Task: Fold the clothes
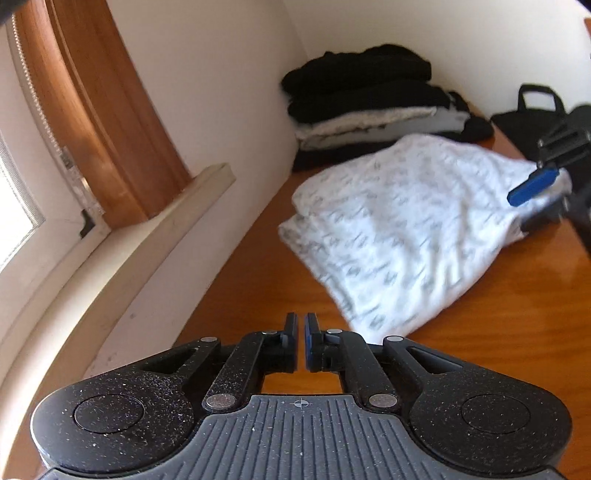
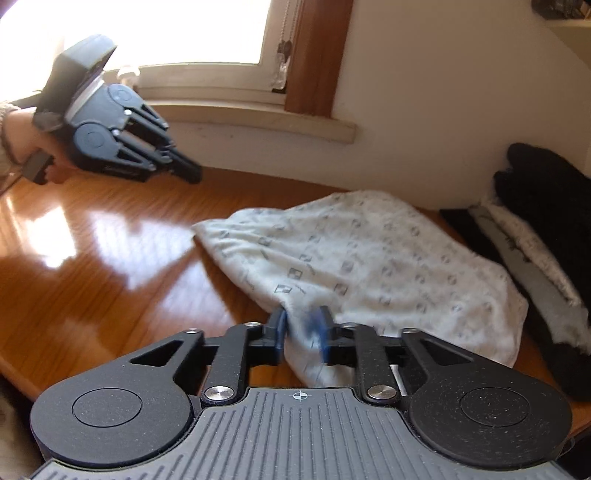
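Left gripper (image 1: 300, 341): fingers nearly closed, empty, above bare bench (image 1: 498, 314).
Right gripper (image 2: 301, 334): fingers part-open around the cloth (image 2: 369, 266) edge.
Cloth: white, patterned, folded on bench beside stack (image 1: 369, 107).
Left view only: black bag (image 1: 532, 118).
Right view only: hand (image 2: 22, 133), window (image 2: 166, 29).

Daylight enters through the window (image 2: 166, 29), which is blown out white in the right wrist view. Glare patches shine on the table (image 2: 92, 251). Both views are motion-blurred, the cloth (image 1: 406, 229) soft, and straight edges bow near the frame borders.
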`<state>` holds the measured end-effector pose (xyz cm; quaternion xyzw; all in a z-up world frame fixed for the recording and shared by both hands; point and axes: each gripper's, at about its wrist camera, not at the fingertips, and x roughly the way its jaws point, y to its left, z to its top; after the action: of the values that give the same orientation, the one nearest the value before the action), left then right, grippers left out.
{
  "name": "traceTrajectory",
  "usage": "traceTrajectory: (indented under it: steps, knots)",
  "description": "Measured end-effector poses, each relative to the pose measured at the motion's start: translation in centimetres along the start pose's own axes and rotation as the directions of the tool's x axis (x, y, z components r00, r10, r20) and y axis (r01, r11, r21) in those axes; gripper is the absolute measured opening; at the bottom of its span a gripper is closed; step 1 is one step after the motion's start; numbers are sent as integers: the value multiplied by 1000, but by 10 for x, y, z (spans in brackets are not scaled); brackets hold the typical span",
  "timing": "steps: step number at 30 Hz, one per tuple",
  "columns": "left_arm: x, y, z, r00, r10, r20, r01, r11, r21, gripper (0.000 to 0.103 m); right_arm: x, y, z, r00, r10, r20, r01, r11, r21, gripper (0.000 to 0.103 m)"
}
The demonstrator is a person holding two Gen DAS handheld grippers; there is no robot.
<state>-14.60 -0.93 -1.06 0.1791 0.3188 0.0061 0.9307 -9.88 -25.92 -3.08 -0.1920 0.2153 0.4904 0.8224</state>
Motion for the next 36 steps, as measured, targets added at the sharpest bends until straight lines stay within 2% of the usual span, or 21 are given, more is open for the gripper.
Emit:
traceTrajectory:
  steps: [1,3,5,6,8,10,13,16,17,19,24,28,33,35,36]
  knots:
    - [2,-2,5,1000,-10,4,10,1000,-9,14,-5,-5,-2,1000,-4,-1,4,1000,17,44]
    - [13,0,12,999,-32,3,32,998,-53,25,-14,-14,-6,1000,-11,-2,11,999,50,45]
    - [29,7,18,998,-56,-4,56,992,-116,40,-23,-23,-11,1000,-19,-4,19,996,83,48]
    - [37,11,21,998,-69,-7,67,987,-147,44,-28,-28,-13,1000,-22,-5,23,995,99,54]
    - [53,18,28,996,-94,-11,89,974,-210,62,-34,-45,-16,999,-45,-2,45,987,156,61]
    - [69,24,34,993,-119,-14,111,956,-271,69,-36,-72,-17,996,-87,4,84,967,242,65]
    - [93,35,43,988,-157,-15,141,922,-362,69,-21,-116,-22,994,-109,10,96,914,395,66]
    - [119,47,48,980,-197,-30,164,883,-440,68,3,-154,-27,997,-63,47,28,837,547,66]
    - [126,51,48,976,-215,-36,175,873,-455,67,10,-161,-27,997,-65,46,28,825,564,66]
    - [137,57,50,968,-248,-38,202,860,-468,66,21,-168,-23,997,-69,31,40,836,547,65]
    - [165,64,60,959,-276,-58,218,856,-468,68,44,-179,-11,998,-58,-40,70,866,495,65]
    - [179,65,67,955,-293,-46,236,847,-477,70,58,-187,-13,995,-55,-79,88,860,502,65]
    - [187,61,71,960,-278,-25,236,858,-456,69,68,-197,-17,999,-12,-30,26,855,518,65]
    - [188,58,72,960,-279,-16,244,863,-442,62,73,-196,-14,1000,2,-21,9,853,522,60]
    - [188,58,73,959,-284,-11,250,863,-438,58,76,-193,-12,1000,14,-19,-3,860,511,50]
